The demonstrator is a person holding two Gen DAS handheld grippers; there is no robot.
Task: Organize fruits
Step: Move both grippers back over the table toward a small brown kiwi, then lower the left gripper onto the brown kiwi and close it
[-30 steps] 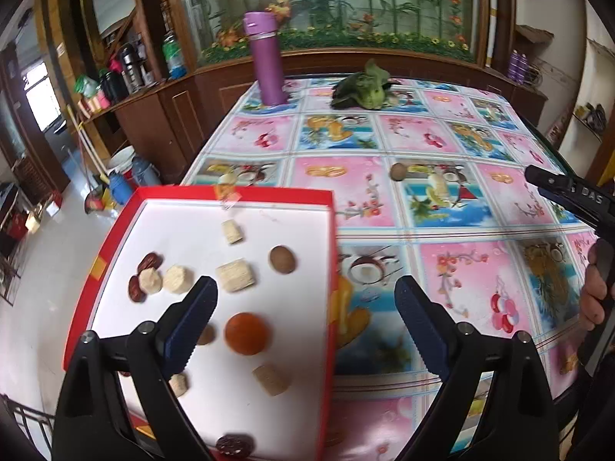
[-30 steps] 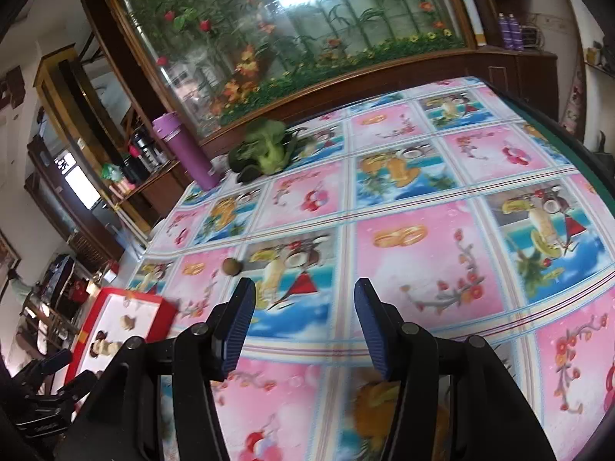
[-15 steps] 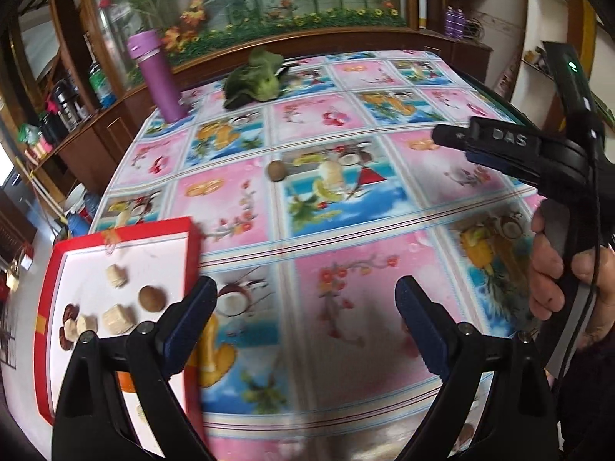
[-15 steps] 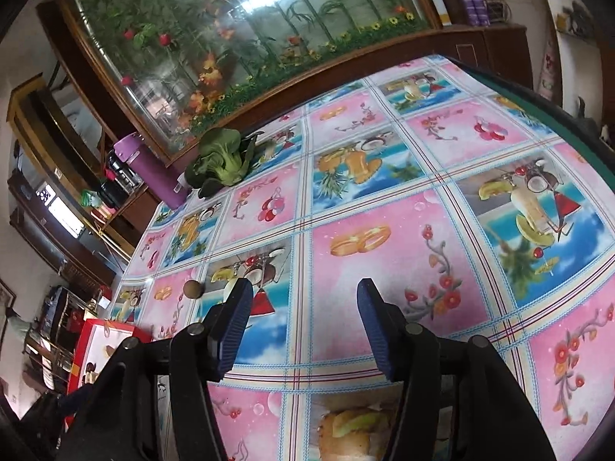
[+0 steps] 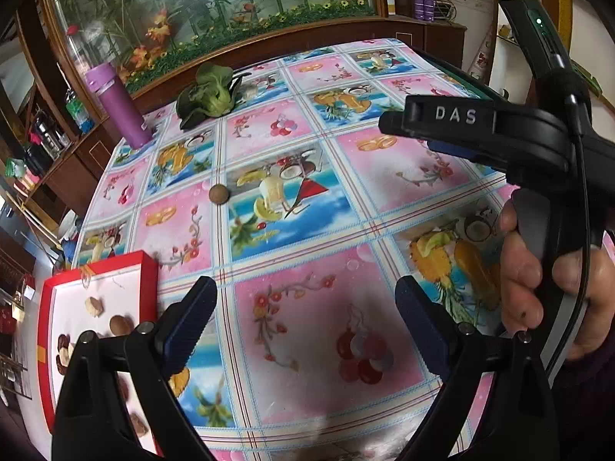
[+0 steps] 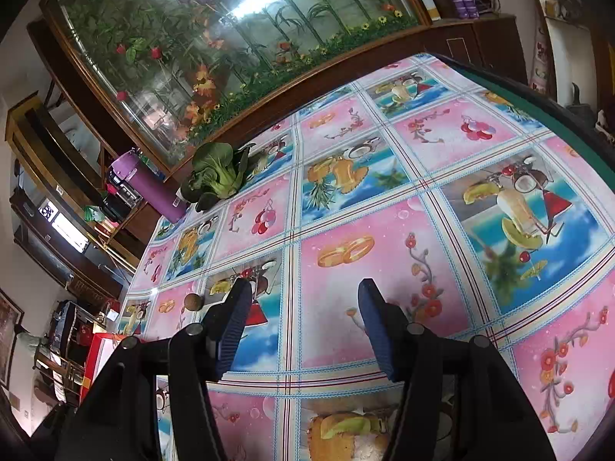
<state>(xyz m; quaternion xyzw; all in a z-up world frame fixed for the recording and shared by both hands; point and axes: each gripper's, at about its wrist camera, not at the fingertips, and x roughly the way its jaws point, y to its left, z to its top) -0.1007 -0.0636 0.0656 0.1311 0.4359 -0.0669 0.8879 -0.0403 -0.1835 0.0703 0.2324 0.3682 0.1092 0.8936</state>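
Pink-and-blue fruit-print tablecloth [image 5: 307, 230] before a wood-framed aquarium [image 6: 215, 50].

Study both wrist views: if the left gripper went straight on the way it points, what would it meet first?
Probably only the bare tablecloth. The left gripper, jaws open, aims down at it; the small brown fruit sits left of that line and the right gripper off to the right. Depth is uncertain.

Table [image 5: 384, 199] covered with pink-blue fruit-print cloth. Red tray [image 5: 148, 269] at near left edge. Brown round fruit [image 5: 219, 194] alone mid-left. Green bok choy [image 5: 209, 96] and upright purple flask [image 5: 117, 109] near far left corner.
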